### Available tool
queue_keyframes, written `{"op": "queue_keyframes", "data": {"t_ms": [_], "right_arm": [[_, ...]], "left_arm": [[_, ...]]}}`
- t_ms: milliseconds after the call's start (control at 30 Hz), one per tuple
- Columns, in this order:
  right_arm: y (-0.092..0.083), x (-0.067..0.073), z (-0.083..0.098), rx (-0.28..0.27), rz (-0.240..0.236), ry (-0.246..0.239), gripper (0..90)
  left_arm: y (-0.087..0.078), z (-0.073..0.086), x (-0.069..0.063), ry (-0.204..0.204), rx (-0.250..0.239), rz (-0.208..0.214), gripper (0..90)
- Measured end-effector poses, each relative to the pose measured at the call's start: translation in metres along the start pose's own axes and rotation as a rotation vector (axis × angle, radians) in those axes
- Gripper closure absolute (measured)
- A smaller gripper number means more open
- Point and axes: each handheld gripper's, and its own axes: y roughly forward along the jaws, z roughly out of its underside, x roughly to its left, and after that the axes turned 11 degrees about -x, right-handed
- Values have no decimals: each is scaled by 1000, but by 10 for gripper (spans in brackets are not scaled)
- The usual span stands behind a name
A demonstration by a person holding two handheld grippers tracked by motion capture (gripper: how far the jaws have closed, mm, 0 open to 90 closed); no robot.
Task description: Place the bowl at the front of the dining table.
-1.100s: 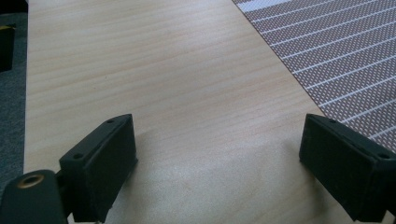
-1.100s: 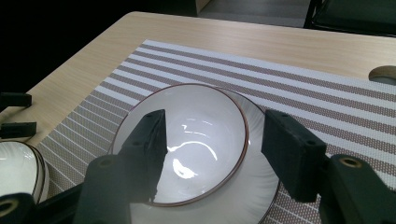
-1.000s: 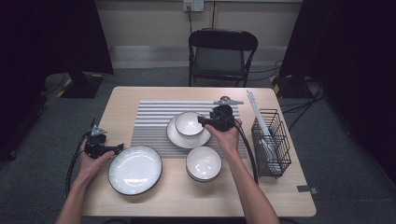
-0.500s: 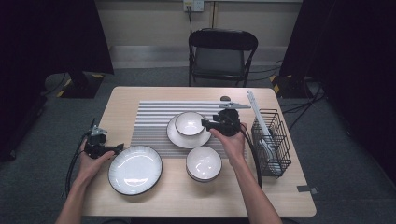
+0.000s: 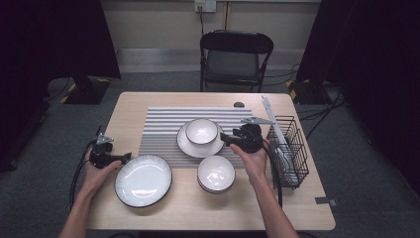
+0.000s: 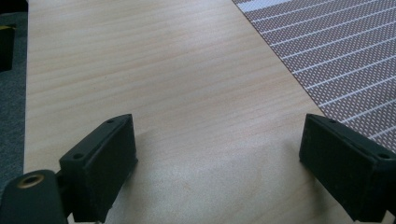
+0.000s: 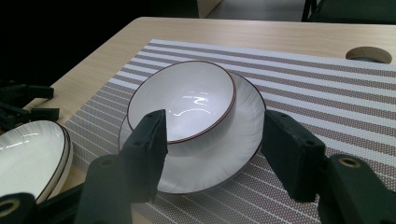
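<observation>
A white bowl [image 5: 201, 130] [image 7: 182, 105] with a dark rim sits in a small white plate [image 5: 198, 147] [image 7: 219, 163] on the striped placemat [image 5: 163, 134]. My right gripper [image 5: 225, 138] [image 7: 217, 140] stands open just right of that plate, pointing at it. Its jaws frame the plate's near rim without touching it. My left gripper [image 5: 125, 157] [image 6: 217, 144] rests open over bare wood at the table's left, beside a large white plate [image 5: 143, 179] [image 7: 28, 154]. Nothing is between its jaws.
A second white bowl [image 5: 216, 173] stands near the front, below the right hand. A black wire rack [image 5: 288, 148] holding a white plate on edge stands at the right edge of the table [image 5: 247, 208]. A folding chair [image 5: 235, 54] is behind the table.
My right gripper has drawn back from the bowl, to the right and toward the near side, its jaws still apart. The left hand has stayed put.
</observation>
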Motion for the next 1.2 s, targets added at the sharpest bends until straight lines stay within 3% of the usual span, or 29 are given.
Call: {"op": "queue_keyframes", "data": {"t_ms": [200,267,533,833,1000,1200], "right_arm": [[-5,-1,2,-5,-3,1,396],[-6,0,2,-3,-29,22,405],[-16,9,-7,-24,-48,-17,432],[-30,7,-8,-24,-7,-44,429],[-42,3,-7,-11,2,-11,407],[-56,0,-7,-14,8,-6,392]], "left_arm": [[0,0,0,1,0,-1,104],[0,0,0,1,1,0,104],[0,0,0,0,1,0,104],[0,0,0,0,1,0,104],[0,0,0,0,1,0,104],[0,0,0,0,1,0,104]]}}
